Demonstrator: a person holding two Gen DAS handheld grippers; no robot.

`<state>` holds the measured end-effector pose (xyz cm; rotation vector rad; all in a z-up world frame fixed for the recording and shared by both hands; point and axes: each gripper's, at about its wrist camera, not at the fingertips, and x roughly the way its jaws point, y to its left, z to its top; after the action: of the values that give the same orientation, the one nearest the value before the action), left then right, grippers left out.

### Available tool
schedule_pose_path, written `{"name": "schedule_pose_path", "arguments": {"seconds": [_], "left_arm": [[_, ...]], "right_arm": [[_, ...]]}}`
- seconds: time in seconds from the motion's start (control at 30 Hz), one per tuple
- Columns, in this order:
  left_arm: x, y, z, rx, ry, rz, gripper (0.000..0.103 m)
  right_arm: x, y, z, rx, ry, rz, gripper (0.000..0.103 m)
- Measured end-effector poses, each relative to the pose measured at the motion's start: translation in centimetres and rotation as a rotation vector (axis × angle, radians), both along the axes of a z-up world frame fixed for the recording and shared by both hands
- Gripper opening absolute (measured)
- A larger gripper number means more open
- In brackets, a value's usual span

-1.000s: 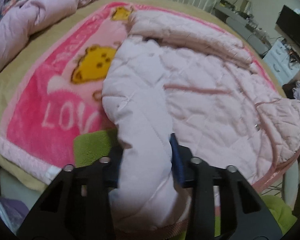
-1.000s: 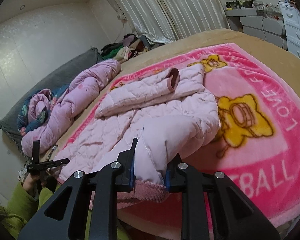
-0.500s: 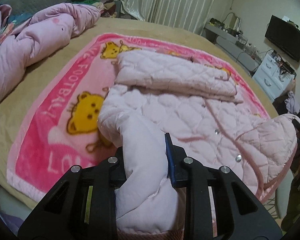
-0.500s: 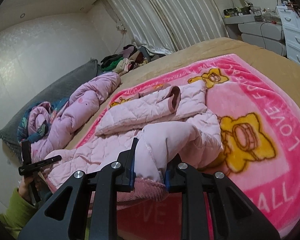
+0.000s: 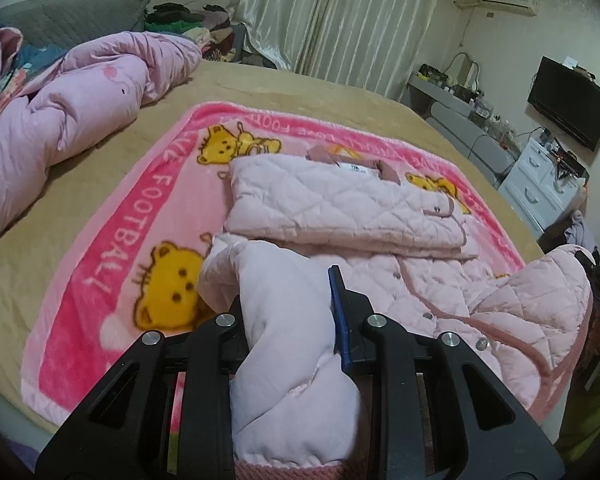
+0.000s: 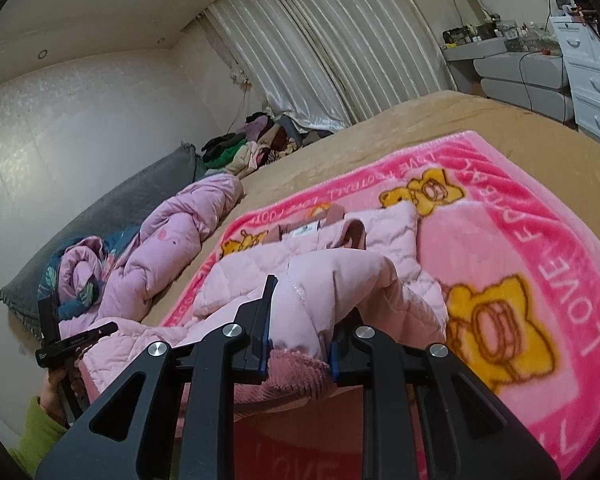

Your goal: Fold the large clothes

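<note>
bed (image 5: pixel 340 96): tan cover | blanket (image 5: pixel 148 216): pink, bear print, spread on bed | jacket (image 5: pixel 340 208): pale pink quilted, on blanket, near hem raised | left tongs (image 5: pixel 288 312): clamped on hem corner | right tongs (image 6: pixel 300 320): clamped on other hem corner

Ahead we have the folded pink jacket (image 5: pixel 340 216) filling the blanket (image 5: pixel 148 216) ctr. Free room: bare blanket on both sides, tan bed (image 5: pixel 300 92) beyond. Obstacle: bunched pink duvet (image 5: pixel 68 108) along headboard side.
</note>
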<state>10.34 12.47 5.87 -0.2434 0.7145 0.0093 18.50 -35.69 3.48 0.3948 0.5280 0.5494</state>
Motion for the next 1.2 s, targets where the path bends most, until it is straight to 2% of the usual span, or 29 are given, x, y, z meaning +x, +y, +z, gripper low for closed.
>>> {"name": "schedule_pose_path", "arguments": {"seconds": [0.67, 1.2], "left_arm": [[5.6, 1.0, 2.7, 0.009, -0.027, 0.015, 0.019], [10.2, 2.6, 1.3, 0.002, -0.015, 0.057, 0.02]], "right_arm": [[6.7, 0.8, 2.3, 0.004, -0.039, -0.071, 0.019], [12.5, 1.8, 1.4, 0.024, 0.022, -0.125, 0.019]]}}
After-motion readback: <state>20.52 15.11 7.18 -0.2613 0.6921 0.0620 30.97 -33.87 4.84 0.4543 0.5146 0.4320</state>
